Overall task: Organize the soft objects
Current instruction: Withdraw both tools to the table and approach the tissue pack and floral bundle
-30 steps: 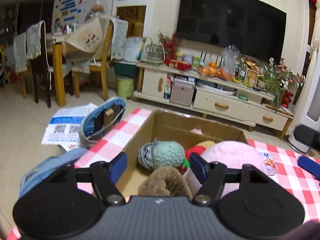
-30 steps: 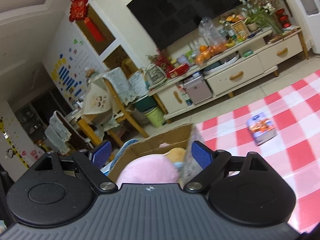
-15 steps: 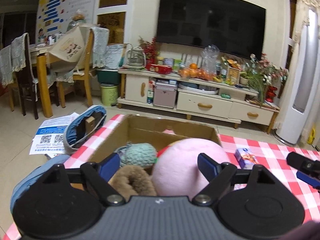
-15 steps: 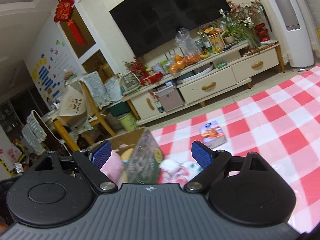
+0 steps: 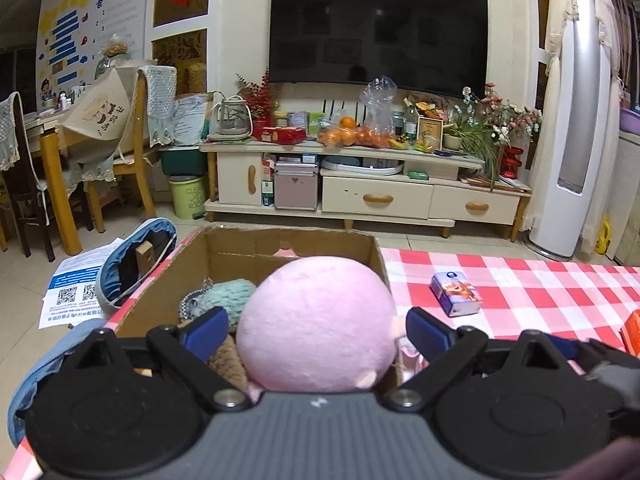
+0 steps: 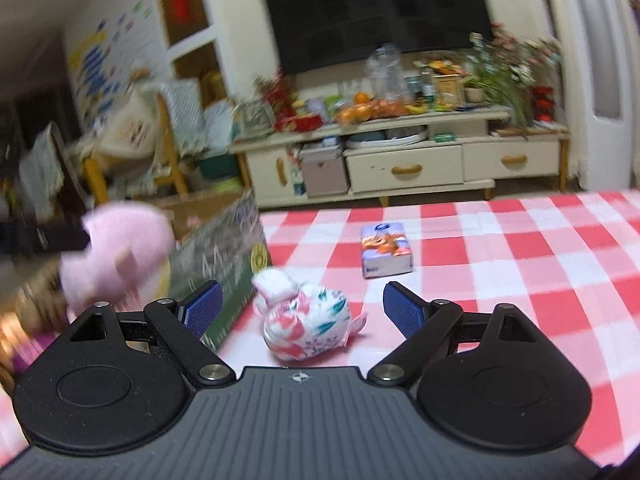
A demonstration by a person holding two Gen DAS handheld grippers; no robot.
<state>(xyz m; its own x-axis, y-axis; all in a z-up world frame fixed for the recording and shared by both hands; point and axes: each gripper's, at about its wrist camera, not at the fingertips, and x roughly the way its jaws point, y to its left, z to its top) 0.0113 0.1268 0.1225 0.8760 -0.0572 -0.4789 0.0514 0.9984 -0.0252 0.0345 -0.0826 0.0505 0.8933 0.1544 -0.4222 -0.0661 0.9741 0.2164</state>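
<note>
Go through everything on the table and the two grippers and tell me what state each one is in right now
Left gripper: open, pink plush between its fingers.
Right gripper: open, empty.
Pink plush: at the box's near edge.
Cardboard box: open-topped, holding soft toys.
Floral plush: lying on the tablecloth.
Tissue pack: flat, sealed.

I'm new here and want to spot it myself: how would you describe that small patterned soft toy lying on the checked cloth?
Start at the red-and-white checked tablecloth and find the cardboard box at its left. Just right of the box, nearer than the small tissue pack, lies the floral plush toy. It alone is white with pink and teal leaf prints; the round plush is plain pink.
</note>
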